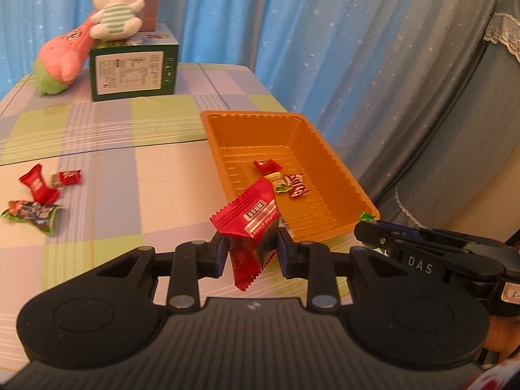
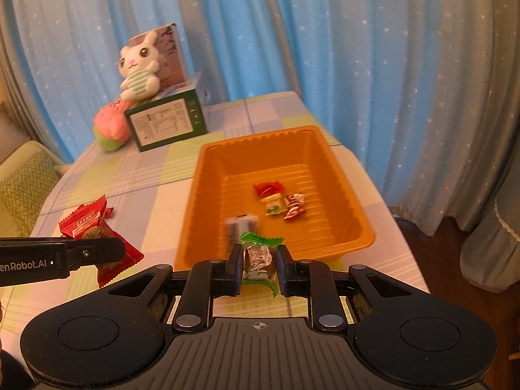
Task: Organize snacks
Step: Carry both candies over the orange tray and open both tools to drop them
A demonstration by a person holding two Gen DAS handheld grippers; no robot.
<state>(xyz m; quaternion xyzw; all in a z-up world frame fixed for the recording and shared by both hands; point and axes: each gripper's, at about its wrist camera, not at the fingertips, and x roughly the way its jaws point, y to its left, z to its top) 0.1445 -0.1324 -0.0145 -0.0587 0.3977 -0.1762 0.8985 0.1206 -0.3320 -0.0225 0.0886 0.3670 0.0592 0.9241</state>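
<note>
Left gripper [image 1: 250, 248]: jaws clamped on red date packet [image 1: 252, 227]; right gripper [image 2: 259, 265]: jaws clamped on green-wrapped candy [image 2: 260, 255]; both near orange tray [image 2: 195, 195] on worktop [image 1: 130, 149].

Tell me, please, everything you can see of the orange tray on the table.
The orange tray is a rectangular, thin-looking plastic tub with a flat rim, sloping walls and a ribbed floor. It sits upright on the checked tablecloth, near the table's right edge. Inside lie three small wrapped sweets: a red one, a yellow-green one and a red-and-white one. Neither gripper touches it.
</note>
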